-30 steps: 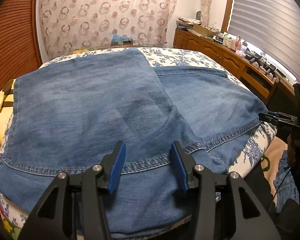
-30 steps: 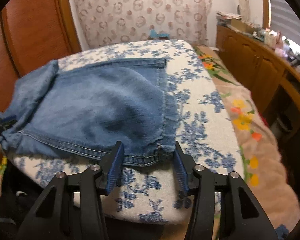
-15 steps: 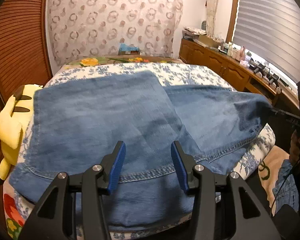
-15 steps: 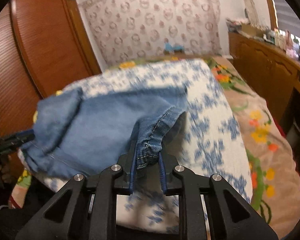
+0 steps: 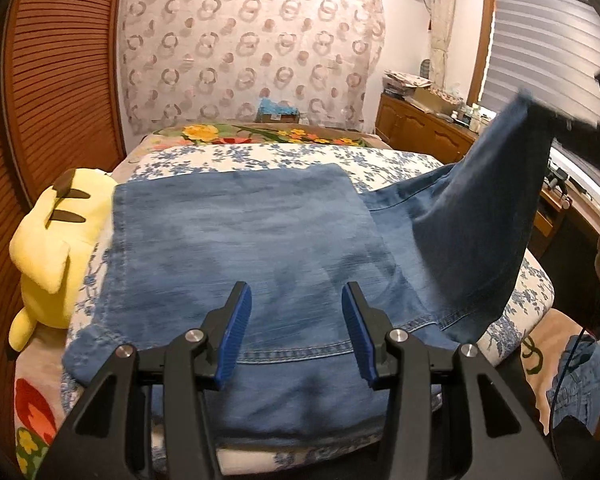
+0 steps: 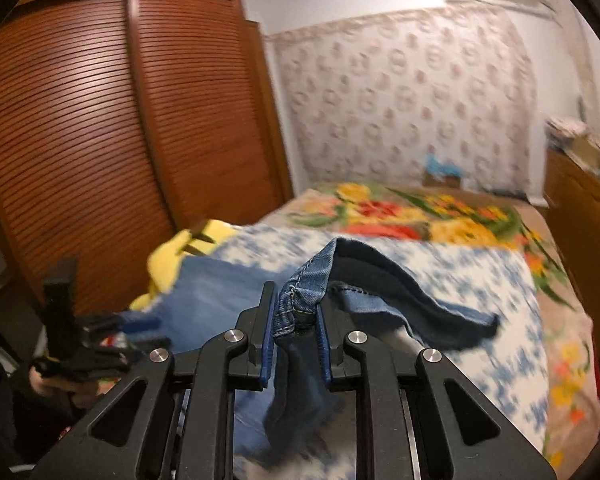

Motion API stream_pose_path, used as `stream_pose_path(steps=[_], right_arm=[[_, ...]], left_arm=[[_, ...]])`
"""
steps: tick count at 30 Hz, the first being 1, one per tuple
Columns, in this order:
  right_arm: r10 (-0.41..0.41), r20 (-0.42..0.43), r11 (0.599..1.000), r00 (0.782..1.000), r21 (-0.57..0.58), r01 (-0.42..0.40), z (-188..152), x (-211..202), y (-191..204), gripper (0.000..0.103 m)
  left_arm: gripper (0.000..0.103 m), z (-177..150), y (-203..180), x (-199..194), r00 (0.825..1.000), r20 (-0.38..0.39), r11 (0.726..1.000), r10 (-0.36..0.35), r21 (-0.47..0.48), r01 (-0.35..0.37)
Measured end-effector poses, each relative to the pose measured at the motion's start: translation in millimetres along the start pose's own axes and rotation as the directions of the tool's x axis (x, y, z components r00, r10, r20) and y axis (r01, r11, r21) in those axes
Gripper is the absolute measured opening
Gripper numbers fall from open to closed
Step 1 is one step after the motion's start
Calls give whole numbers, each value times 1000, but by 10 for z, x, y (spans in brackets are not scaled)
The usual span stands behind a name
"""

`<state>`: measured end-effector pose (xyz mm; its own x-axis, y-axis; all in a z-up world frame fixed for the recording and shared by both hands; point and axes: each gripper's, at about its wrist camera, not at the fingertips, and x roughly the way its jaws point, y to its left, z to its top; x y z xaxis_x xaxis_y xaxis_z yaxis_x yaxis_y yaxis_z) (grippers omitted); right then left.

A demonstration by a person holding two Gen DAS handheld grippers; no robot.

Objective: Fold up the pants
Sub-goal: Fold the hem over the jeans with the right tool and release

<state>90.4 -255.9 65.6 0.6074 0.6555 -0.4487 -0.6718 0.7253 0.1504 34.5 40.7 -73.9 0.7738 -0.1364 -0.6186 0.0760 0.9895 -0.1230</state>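
Pants point(image 5: 240, 248) lie on the bed point(image 5: 400, 160); right gripper point(image 6: 296, 320) pinches a lifted hem corner (ready to fold across), while left gripper point(image 5: 296, 332) hovers, fingers apart, empty.

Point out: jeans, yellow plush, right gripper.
jeans point(image 5: 240, 240), left wrist view, flat folded panel.
yellow plush point(image 5: 60, 240), left wrist view, its body.
right gripper point(image 6: 296, 344), right wrist view, between fingertips, clamping the hem.

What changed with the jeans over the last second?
The right gripper closed on the jeans' hem and lifted that leg off the bed. The left gripper stayed open, holding nothing; the folded part stayed flat.
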Motion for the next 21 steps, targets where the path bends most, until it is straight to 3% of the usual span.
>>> stream_pose_path(steps=[7, 12, 15, 17, 21], right_arm=[[107, 11, 989, 994, -100, -105, 384, 328, 616, 15], [158, -47, 980, 986, -113, -162, 443, 645, 879, 16], [119, -94, 984, 988, -125, -130, 402, 850, 974, 26], [127, -115, 980, 985, -141, -143, 346, 923, 1007, 39], [117, -142, 983, 983, -124, -135, 256, 965, 908, 45]], left_arm=[[46, -25, 204, -143, 999, 17, 999, 31, -26, -30], [46, -59, 359, -210, 999, 23, 997, 49, -54, -48], [46, -79, 418, -211, 998, 20, 996, 55, -66, -53], [46, -100, 436, -185, 998, 14, 996, 56, -72, -55], [46, -114, 447, -165, 999, 9, 996, 51, -77, -50]])
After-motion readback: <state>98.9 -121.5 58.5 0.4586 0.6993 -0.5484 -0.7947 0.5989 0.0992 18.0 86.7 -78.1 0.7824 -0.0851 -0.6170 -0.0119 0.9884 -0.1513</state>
